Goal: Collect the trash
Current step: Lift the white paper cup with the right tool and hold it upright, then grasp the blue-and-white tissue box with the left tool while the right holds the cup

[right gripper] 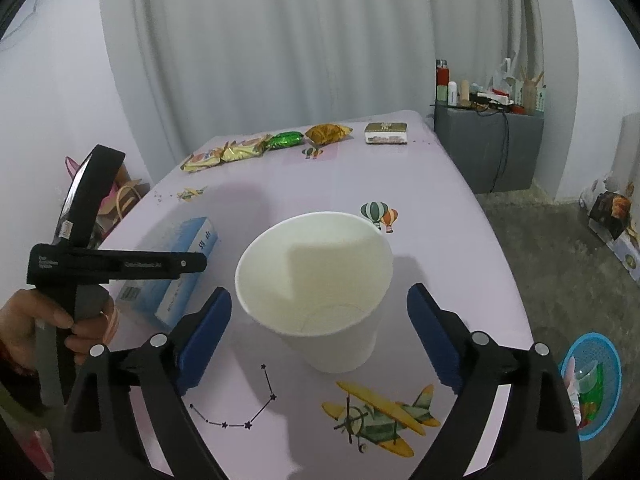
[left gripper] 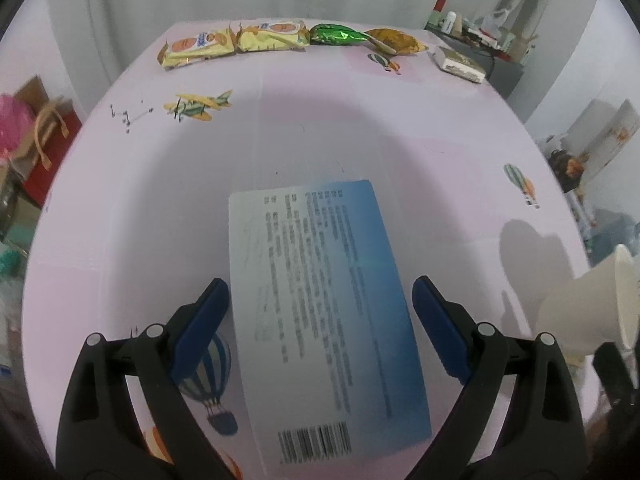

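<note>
The right gripper stood wide around the paper cup on the near table, pads clear. The left gripper gaped over the blue box. Both were poised to grasp; closing squarely seemed next, then carrying to the blue basket.
</note>
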A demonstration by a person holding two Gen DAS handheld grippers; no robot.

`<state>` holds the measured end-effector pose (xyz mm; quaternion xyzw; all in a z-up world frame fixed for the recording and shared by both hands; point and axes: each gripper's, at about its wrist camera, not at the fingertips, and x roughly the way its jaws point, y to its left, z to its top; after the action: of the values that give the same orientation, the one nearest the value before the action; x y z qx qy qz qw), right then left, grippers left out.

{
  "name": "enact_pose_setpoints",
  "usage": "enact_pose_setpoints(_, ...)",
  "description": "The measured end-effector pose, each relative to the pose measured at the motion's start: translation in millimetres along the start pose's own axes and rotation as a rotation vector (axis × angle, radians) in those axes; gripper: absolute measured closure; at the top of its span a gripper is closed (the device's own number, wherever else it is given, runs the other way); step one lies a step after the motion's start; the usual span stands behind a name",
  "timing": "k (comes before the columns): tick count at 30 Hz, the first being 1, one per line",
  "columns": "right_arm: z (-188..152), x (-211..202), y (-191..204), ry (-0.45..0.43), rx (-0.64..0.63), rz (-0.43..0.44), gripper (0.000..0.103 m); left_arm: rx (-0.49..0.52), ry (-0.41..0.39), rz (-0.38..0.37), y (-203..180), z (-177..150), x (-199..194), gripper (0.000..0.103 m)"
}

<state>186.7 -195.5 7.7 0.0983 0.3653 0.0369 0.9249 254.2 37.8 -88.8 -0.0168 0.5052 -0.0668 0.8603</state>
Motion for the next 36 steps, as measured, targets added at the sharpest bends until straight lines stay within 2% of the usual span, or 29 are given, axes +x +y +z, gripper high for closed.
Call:
enact_pose_setpoints(5,4.7,4.0,-2.1,0.011,0.020,0.014,0.016,0.062,-0.010,0.045,-9.6,-4.6,1.5,0.016)
enact_pose_setpoints(7,6.6,4.6,-2.3,0.014,0.021,0.027,0.016,0.074,-0.030,0.059,-10.6,-8.4,-1.9,0.026)
enact_pose_setpoints(8,7.6,5.5,-1.7,0.018,0.017,0.030,0.016,0.075,-0.034,0.056,-10.1,-9.4,-3.0,0.027)
enact_pose_setpoints(14,11.5,8.6,2.5,0.030,-0.011,0.024,0.016,0.074,-0.042,0.061,-10.4,-12.9,-6.1,0.028)
enact_pose_setpoints(15,11.8,8.9,2.9,0.031,-0.015,0.019,0.017,0.075,-0.046,0.062,-11.2,-13.9,-7.1,0.030)
enact_pose_setpoints(19,11.5,9.4,3.3,0.047,-0.026,-0.005,0.034,0.088,-0.087,0.069,-14.1,-17.3,-16.6,0.031)
enact_pose_setpoints(21,11.4,8.6,1.6,0.050,-0.020,-0.012,0.038,0.096,-0.107,0.070,-16.2,-17.9,-22.0,0.031)
enact_pose_setpoints(36,15.9,-12.0,0.7,-0.001,0.001,-0.012,0.040,0.141,-0.198,0.069,-27.7,-25.2,-58.5,0.032)
